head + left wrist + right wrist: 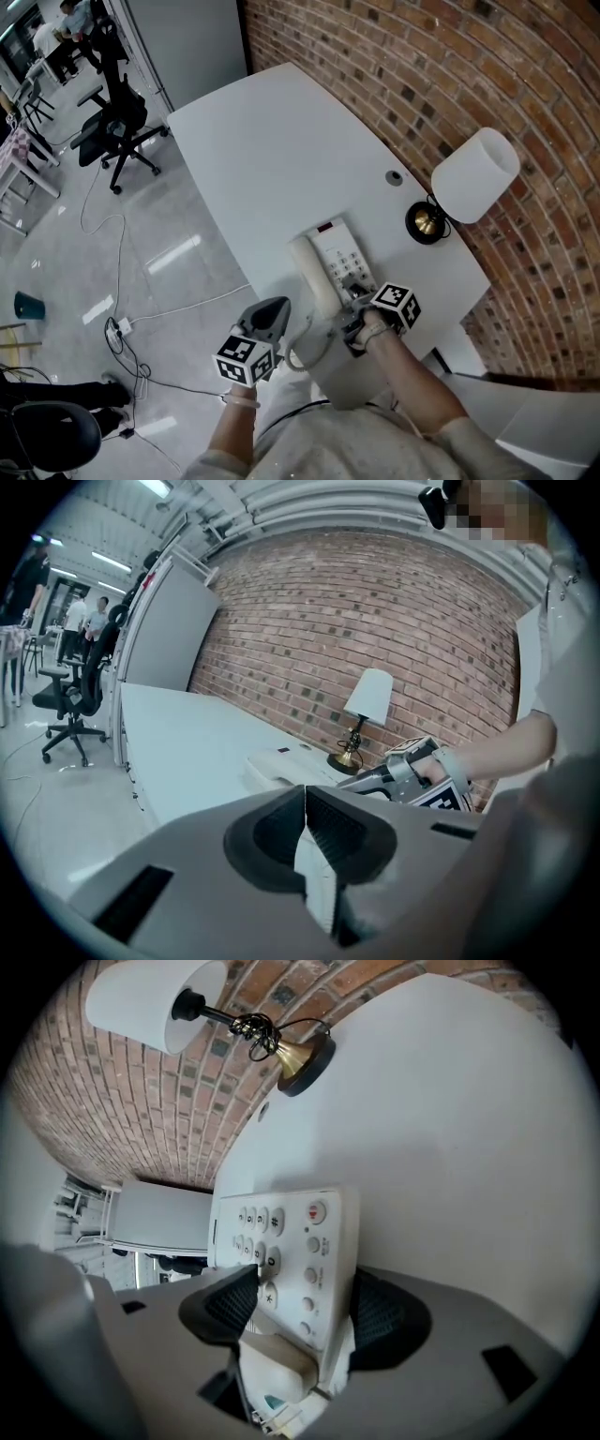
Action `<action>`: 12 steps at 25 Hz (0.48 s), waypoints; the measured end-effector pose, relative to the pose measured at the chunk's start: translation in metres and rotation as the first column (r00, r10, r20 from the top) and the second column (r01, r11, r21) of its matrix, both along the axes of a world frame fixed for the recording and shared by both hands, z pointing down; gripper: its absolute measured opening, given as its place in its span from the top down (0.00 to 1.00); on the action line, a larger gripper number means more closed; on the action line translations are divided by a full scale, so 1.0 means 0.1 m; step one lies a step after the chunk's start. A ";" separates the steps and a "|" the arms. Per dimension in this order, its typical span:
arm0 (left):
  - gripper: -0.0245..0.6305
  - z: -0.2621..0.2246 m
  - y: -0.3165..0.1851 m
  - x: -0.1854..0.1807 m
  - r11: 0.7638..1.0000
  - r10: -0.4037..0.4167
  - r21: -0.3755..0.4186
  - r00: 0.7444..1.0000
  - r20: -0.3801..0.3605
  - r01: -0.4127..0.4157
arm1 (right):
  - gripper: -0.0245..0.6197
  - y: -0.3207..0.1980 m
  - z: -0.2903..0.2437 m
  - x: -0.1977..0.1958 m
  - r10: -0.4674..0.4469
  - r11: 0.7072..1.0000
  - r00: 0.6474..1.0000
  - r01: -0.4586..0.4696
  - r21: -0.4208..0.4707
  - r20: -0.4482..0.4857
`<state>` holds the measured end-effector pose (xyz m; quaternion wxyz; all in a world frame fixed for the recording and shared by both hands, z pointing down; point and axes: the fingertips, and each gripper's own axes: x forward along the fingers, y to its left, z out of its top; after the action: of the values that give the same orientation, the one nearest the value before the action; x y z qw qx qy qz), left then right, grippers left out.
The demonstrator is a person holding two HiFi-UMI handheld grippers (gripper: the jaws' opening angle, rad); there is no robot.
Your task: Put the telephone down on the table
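Note:
A white desk telephone point(335, 261) lies flat on the white table point(272, 150), its handset along its left side. My right gripper point(356, 305) is at the phone's near end. In the right gripper view the keypad end of the telephone point(302, 1232) sits between the spread jaws of that gripper point(300, 1305), and the pads point(380, 1312) stand beside it without pressing, so it is open. My left gripper point(272, 317) hangs by the table's front edge, left of the phone. Its pads point(328, 822) meet with nothing between them. The phone point(281, 761) shows beyond it.
A lamp with a white shade point(473, 175) and a brass base point(427, 222) stands right of the phone against the brick wall point(450, 66). A round grommet point(394, 176) sits in the tabletop. On the floor to the left are an office chair point(117, 131) and cables point(122, 328).

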<state>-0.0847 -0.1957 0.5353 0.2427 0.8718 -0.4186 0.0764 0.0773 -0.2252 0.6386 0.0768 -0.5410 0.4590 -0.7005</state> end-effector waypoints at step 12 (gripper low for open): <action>0.95 -0.02 -0.04 0.02 1.000 0.003 -0.003 1.000 -0.008 -0.004 | 0.45 0.08 0.02 -0.05 -0.141 0.988 0.989 0.143 -0.057 0.032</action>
<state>-0.0822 -0.2002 0.5330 0.2454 0.8725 -0.4160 0.0738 0.0720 -0.2174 0.6406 0.0172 -0.4991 0.4742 -0.7251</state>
